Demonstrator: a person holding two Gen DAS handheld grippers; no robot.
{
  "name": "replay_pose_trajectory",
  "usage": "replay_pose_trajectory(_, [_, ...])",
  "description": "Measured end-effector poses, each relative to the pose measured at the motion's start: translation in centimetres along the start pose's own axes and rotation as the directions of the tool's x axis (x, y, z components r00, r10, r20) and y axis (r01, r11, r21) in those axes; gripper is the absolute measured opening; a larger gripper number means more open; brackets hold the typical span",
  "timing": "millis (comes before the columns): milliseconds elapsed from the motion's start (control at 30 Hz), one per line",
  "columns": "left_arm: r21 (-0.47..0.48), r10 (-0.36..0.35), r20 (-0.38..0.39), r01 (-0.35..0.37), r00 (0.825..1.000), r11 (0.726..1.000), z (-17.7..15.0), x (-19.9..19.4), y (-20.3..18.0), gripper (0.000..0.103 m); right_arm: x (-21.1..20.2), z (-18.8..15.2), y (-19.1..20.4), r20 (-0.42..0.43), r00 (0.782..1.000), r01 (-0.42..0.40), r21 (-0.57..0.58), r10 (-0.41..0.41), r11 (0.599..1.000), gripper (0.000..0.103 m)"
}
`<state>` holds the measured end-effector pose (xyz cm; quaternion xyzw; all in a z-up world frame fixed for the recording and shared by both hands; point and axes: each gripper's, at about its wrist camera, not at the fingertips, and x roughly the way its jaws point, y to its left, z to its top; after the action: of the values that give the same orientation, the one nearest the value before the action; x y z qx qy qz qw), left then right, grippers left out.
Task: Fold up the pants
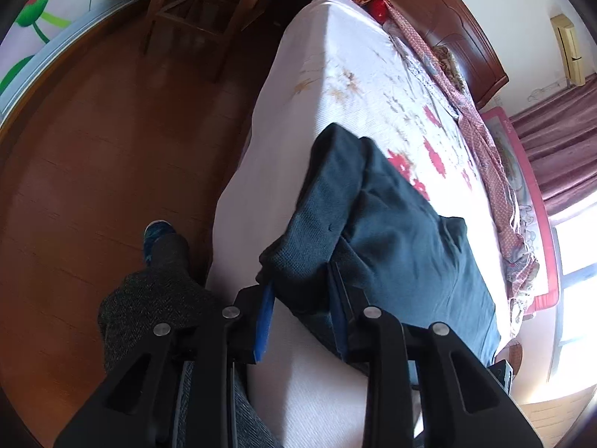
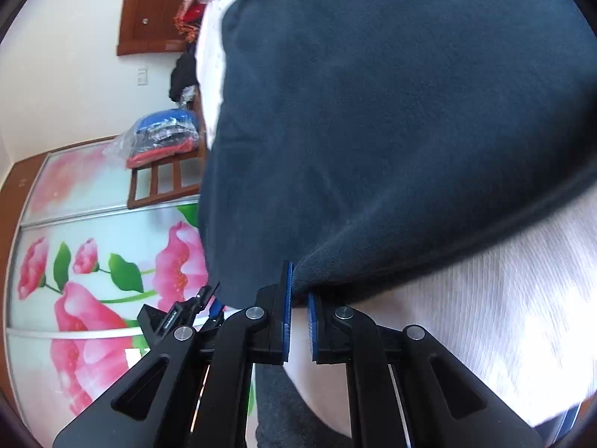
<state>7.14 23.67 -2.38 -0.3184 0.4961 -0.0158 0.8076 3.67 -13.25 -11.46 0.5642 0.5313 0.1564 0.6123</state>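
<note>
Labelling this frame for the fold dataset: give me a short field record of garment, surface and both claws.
garment: dark teal knit pants, partly folded, near end bunched
surface: bed with white floral sheet; pants lie at its near edge
left claw: shut on the thick bunched end of the pants
right claw: shut on the pants hem
floor: brown wood, person's foot beside bed

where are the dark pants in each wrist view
Left wrist: dark pants lie centre to lower right on the bed, their near edge between the left gripper fingers.
Right wrist: dark pants fill the upper right, pinched by the right gripper.
Shared landmark: flowered wardrobe door.
</note>
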Motion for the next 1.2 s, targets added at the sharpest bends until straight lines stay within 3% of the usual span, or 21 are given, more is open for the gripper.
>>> replay_pose_trajectory(33, [0.002,0.011,0.003,-0.011,1.000,1.000,-0.2,0.1,0.1,0.032,-0.5,-0.3,-0.7,-0.015,1.000,-0.022,0.034,0.023,0.999,0.009])
replay_pose_trajectory(100, [0.009,0.042,0.008,-0.042,0.999,0.999,-0.5,-0.1,0.3,0.049,-1.5,-1.0,-0.9,-0.047,0.998,-0.034,0.062,0.037,0.998,0.024])
replay_pose_trajectory(167, [0.004,0.036,0.011,-0.036,0.999,0.999,-0.7,-1.0,0.7,0.052,-2.7,-1.8,-0.5,-0.083,0.996,-0.026,0.054,0.030,0.998,0.043])
replay_pose_trajectory(200, [0.012,0.052,0.024,-0.052,0.998,0.999,-0.8,-1.6,0.6,0.060,-3.5,-1.9,-0.1,-0.080,0.996,-0.029,0.033,0.031,0.999,0.043])
replay_pose_trajectory(233, [0.027,0.087,0.053,-0.088,0.995,0.996,-1.0,-2.5,0.4,0.061,-4.8,-1.8,0.3,-0.045,0.998,-0.043,0.003,0.043,0.999,0.043])
replay_pose_trajectory(300, [0.076,0.217,0.164,-0.231,0.962,0.970,-1.4,-4.7,-0.6,0.064,-7.8,-0.8,1.0,0.055,0.996,-0.071,-0.052,0.074,0.996,0.043])
replay_pose_trajectory(367, [0.110,0.249,0.251,-0.283,0.935,0.953,-1.9,-6.6,-1.9,0.070,-10.9,0.6,0.7,0.185,0.977,-0.093,-0.070,0.105,0.993,0.043])
replay_pose_trajectory(467, [0.197,0.180,0.339,-0.257,0.923,0.946,-3.0,-7.9,-5.5,0.096,-13.7,3.1,-2.0,0.312,0.941,-0.127,-0.029,0.130,0.991,0.043])
replay_pose_trajectory(500, [0.255,0.146,0.345,-0.242,0.927,0.936,-3.4,-7.7,-7.1,0.100,-13.9,3.4,-3.3,0.320,0.943,-0.097,0.016,0.087,0.995,0.043])
replay_pose_trajectory(533, [0.330,0.105,0.336,-0.221,0.936,0.918,-4.0,-6.9,-9.2,0.101,-13.5,3.6,-5.0,0.306,0.950,-0.088,0.060,0.065,0.994,0.043])
replay_pose_trajectory(600, [0.428,0.031,0.291,-0.159,0.956,0.890,-5.1,-5.3,-12.4,0.101,-13.6,3.2,-7.1,0.325,0.930,-0.200,0.059,0.170,0.978,0.038])
replay_pose_trajectory(633, [0.483,-0.034,0.250,-0.094,0.968,0.871,-5.9,-3.9,-14.3,0.101,-13.9,3.0,-7.3,0.321,0.932,-0.199,0.061,0.169,0.978,0.035])
replay_pose_trajectory(700, [0.546,-0.099,0.176,-0.013,0.979,0.838,-7.2,-1.4,-16.9,0.101,-15.2,2.5,-7.0,0.342,0.925,-0.191,0.039,0.166,0.981,0.041])
replay_pose_trajectory(767, [0.589,-0.112,0.141,0.007,0.984,0.808,-8.6,1.3,-18.6,0.101,-17.9,1.9,-6.5,0.401,0.901,-0.171,-0.018,0.164,0.985,0.046])
replay_pose_trajectory(867, [0.617,-0.018,0.139,-0.073,0.990,0.784,-10.5,4.7,-19.1,0.101,-24.8,1.5,-7.2,0.550,0.824,-0.112,-0.084,0.140,0.990,0.047])
replay_pose_trajectory(967, [0.606,0.038,0.127,-0.108,0.991,0.788,-11.6,5.9,-18.0,0.101,-32.5,1.8,-10.0,0.727,0.686,-0.033,-0.016,0.034,0.999,0.047])
replay_pose_trajectory(1033, [0.613,0.049,0.144,-0.128,0.988,0.779,-12.3,5.6,-17.4,0.101,-37.2,2.4,-12.3,0.818,0.573,0.008,0.053,-0.048,0.999,0.047])
replay_pose_trajectory(1100, [0.625,0.063,0.156,-0.148,0.986,0.766,-12.2,5.7,-17.7,0.101,-40.8,3.4,-14.6,0.867,0.490,-0.004,0.105,-0.090,0.994,0.047])
replay_pose_trajectory(1133, [0.631,0.072,0.166,-0.162,0.984,0.758,-12.4,5.7,-17.9,0.101,-42.2,4.0,-15.5,0.881,0.459,-0.008,0.135,-0.116,0.991,0.047])
replay_pose_trajectory(1167, [0.639,0.083,0.173,-0.176,0.981,0.749,-12.4,5.8,-18.2,0.101,-43.2,4.7,-16.2,0.887,0.445,-0.010,0.141,-0.121,0.990,0.047])
replay_pose_trajectory(1200, [0.650,0.096,0.178,-0.190,0.979,0.736,-12.8,5.7,-18.5,0.101,-44.2,5.4,-16.9,0.887,0.446,-0.012,0.136,-0.116,0.991,0.047])
